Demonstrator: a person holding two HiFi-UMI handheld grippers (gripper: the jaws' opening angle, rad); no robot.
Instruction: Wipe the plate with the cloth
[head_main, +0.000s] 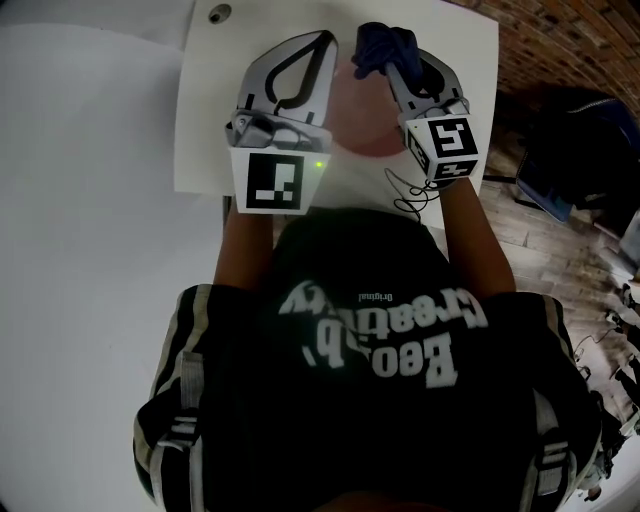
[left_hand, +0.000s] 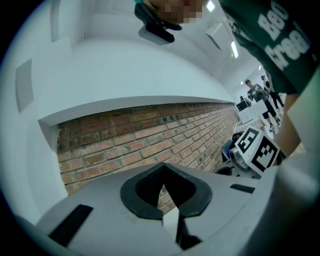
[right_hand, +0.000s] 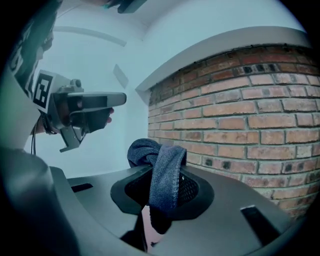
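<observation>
Between the jaws of our right hand-held gripper (head_main: 403, 60) we pinch the dark blue cloth (right_hand: 167, 175) tight. Our left hand-held gripper (left_hand: 163, 167) is closed with nothing in it. We see the pink plate (head_main: 355, 115) between them, lying on the white bench (head_main: 210, 150).
</observation>
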